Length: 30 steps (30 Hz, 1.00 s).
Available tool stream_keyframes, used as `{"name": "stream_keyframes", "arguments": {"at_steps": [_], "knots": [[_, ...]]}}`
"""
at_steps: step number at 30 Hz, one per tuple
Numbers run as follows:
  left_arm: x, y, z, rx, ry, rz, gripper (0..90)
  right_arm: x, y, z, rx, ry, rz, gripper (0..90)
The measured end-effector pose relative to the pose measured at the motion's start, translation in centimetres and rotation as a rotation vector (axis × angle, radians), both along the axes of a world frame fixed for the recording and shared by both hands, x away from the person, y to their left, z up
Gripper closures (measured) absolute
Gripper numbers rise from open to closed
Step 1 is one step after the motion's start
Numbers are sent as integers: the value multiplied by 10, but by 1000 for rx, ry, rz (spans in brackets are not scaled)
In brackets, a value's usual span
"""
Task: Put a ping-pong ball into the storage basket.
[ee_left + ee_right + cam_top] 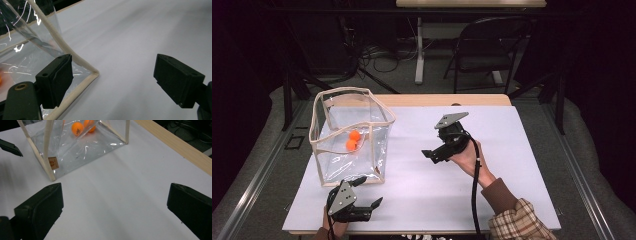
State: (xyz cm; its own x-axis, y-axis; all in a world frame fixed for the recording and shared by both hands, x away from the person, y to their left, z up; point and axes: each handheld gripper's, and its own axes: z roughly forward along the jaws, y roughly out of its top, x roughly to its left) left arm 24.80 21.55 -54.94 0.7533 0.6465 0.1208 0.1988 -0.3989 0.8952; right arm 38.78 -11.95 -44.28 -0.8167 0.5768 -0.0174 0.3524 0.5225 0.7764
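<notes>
A clear bag (352, 135) with cream piping stands on the left of the white desk (492, 200), mouth up. Two orange balls (353, 140) lie inside on its floor, touching each other.

Left tool (368, 192): at the near desk edge, jaws apart, nothing between them. In the left gripper view one pad sits just beside the bag's near bottom corner (93, 74); whether it touches the piping cannot be told.

Right tool (430, 155): held above mid-desk, pointing toward the bag and well apart from it. Jaws wide, nothing between them.

Judged risks:
- The bag is thin and soft-walled. A tool pushing on a wall or the rim would likely buckle or tip it, and the balls would roll out across the desk.
- The left tool closing at that corner may catch film along with piping and drag the bag toward the desk edge.
- Reaching in from above, the right tool could snag the rim (362, 91); the balls, round and light, may squirt from a pinch that lands off-centre.
</notes>
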Motion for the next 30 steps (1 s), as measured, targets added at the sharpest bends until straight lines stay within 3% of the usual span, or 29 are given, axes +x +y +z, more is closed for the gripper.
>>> {"name": "stream_keyframes", "arguments": {"at_steps": [30], "knots": [[0,0,-1,2,1,1,161,-41,-54,-23,7,-22,-60,2]]}}
